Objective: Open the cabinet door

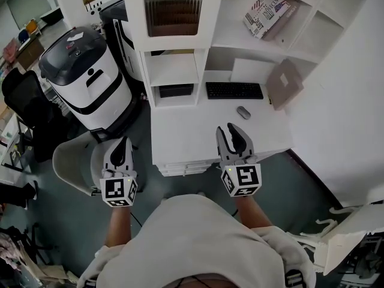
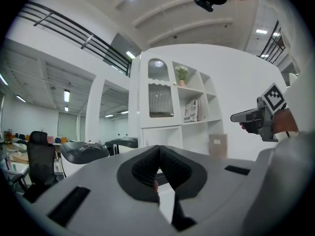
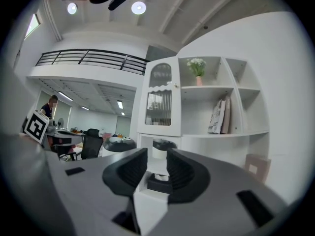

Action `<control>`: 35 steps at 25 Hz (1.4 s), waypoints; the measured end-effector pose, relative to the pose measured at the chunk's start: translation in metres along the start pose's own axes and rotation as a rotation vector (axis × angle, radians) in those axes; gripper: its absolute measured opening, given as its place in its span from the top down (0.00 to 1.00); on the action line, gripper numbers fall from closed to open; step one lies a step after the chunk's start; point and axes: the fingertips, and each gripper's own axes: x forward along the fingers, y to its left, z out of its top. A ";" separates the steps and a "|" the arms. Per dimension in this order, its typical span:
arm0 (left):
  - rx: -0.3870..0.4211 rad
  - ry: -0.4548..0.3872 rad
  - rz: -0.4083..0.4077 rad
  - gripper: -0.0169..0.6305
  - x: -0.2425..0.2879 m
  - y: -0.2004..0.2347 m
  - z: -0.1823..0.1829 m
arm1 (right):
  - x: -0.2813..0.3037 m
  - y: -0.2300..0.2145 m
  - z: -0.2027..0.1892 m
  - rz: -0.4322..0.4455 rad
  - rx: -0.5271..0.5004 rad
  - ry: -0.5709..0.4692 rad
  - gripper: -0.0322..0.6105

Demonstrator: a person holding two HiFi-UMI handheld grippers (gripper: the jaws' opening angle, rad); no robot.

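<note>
White shelf unit [image 1: 211, 41] rises from the back of a white desk [image 1: 192, 137]; a white machine with a black lid [image 1: 90, 83] stands on the floor off the desk's left edge.

Cabinet door [image 3: 161, 98]: ribbed glass panel, upper left bay of the shelf unit; looks shut, flush with its frame. Both gripper views face it head-on; head view only catches it foreshortened at the top.

Pale chair [image 1: 69, 161] sits on the floor left of the desk's front corner.

Left gripper [image 1: 123, 152]: off the desk's left edge, above the chair; pads meet at the tip in its own view, nothing between them.

Right gripper [image 1: 234, 138]: over the desk's front edge, well apart from the door; jaws partly apart, empty gap.

Each gripper view shows the other gripper's marker cube at its edge.

Only head view shows the desk top: keyboard [image 1: 234, 90] along the back edge; brown cardboard sheet [image 1: 284, 84] leaning at the back right corner; mouse [image 1: 243, 112] just in front of the keyboard's right end.

Book [image 1: 268, 11] leans on a shelf right of the door.

Flowers [image 3: 197, 65] on the top shelf show in the gripper views only.
</note>
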 end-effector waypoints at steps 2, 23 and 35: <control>0.000 0.001 -0.002 0.98 0.001 -0.002 0.000 | 0.000 -0.002 0.001 0.000 0.004 -0.001 0.72; 0.002 0.016 -0.002 0.98 0.004 -0.003 -0.007 | 0.003 -0.012 0.014 -0.010 0.006 -0.031 0.56; 0.000 0.017 0.026 0.98 -0.006 0.001 -0.006 | 0.033 -0.029 0.065 0.000 -0.059 -0.092 0.56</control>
